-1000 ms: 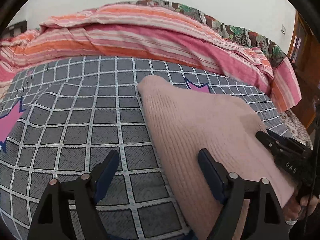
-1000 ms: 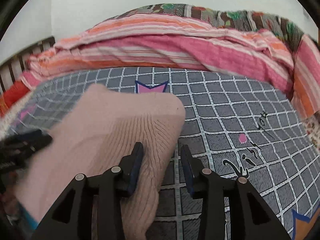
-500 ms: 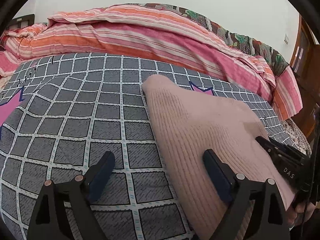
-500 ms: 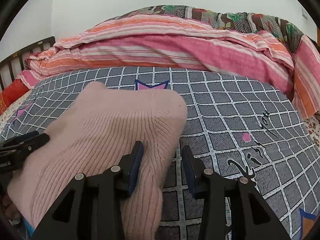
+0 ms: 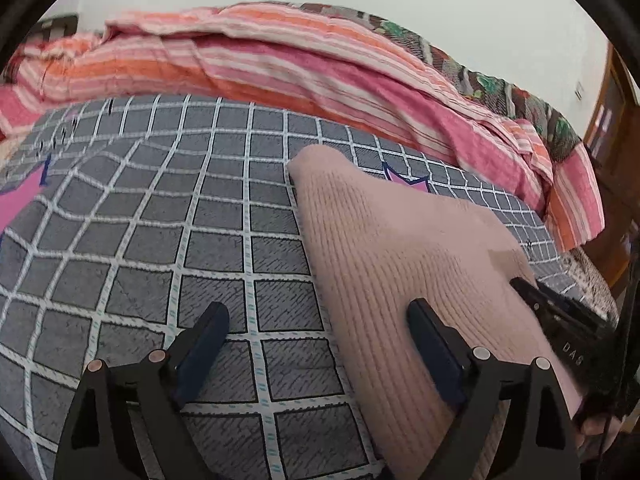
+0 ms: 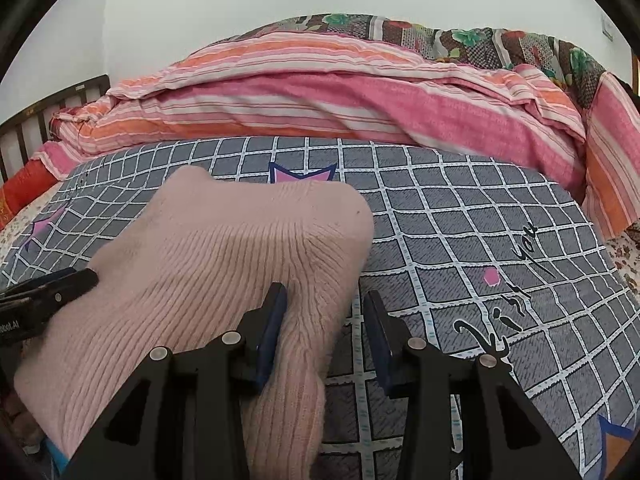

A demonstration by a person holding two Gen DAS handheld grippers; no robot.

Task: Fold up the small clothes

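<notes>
A folded pink ribbed knit garment [image 5: 404,264] lies on a grey checked bedsheet [image 5: 168,240]. My left gripper [image 5: 316,344] is open and straddles the garment's left edge: one finger over the sheet, the other over the knit. My right gripper [image 6: 326,316] is open at the garment's [image 6: 224,264] near right edge, its left finger on the knit and its right finger over the sheet [image 6: 460,240]. Each gripper shows in the other's view: the right gripper in the left wrist view [image 5: 560,324] and the left gripper in the right wrist view [image 6: 48,296].
A rumpled pink and orange striped blanket [image 5: 280,60] is heaped along the far side of the bed [image 6: 340,92]. A patterned quilt [image 6: 440,36] lies behind it. A dark wooden headboard [image 6: 36,120] stands at the far left. Wooden furniture [image 5: 612,128] stands at the right.
Both grippers have risen and pulled back slightly from the garment. The garment lies as before.
</notes>
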